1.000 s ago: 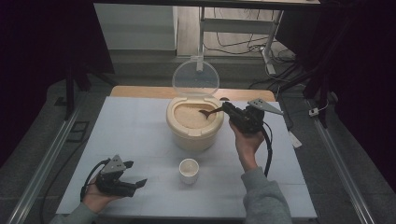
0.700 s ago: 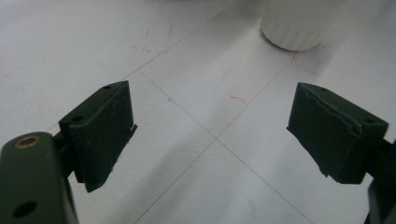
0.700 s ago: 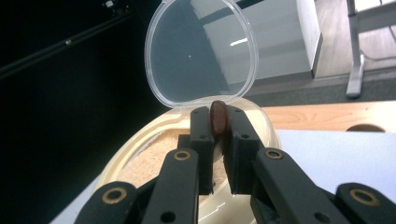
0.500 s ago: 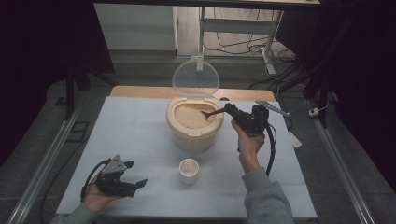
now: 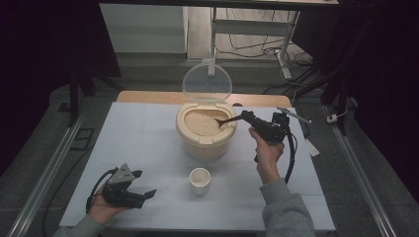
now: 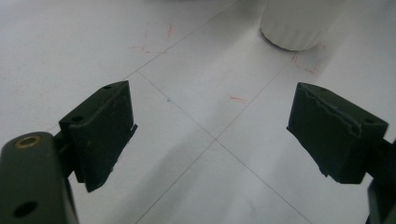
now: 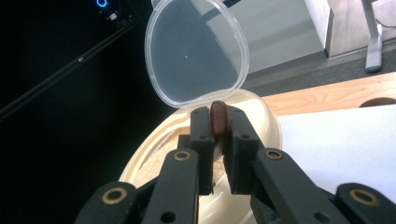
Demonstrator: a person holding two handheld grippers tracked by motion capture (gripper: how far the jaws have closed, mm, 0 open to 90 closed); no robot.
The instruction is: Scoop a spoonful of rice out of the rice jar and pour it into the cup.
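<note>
1. We read the work in hand as scooping rice out of the rice bin with a brown spoon; the likely destination is the small white cup on the table.
2. Right gripper: jaws clamped on the spoon's handle. In the right gripper view the handle end sticks up between the 2 black jaws, edge-on.
3. Spoon position: in the high view its bowl end sits at the rice surface, toward the right side of the bin opening. We cannot tell whether it has bitten into the grains or merely touches them.
4. Key relation: the spoon's long axis runs from the gripper down and to the left into the bin, roughly across the table. The cup lies in front of the bin, on the person's side, near its base but apart from it. We judge that the loaded spoon would have to lift clear of the rim, then travel toward the person and slightly left.
5. The clear hinged lid stands upright behind the opening, away from that path.
6. Left gripper: jaws spread wide, holding nothing, resting low at the front left of the table. In the left gripper view the cup's base lies ahead and to the right.
7. The right hand is the one at the bin; the left gripper is the nearer to the cup and could steady it.
</note>
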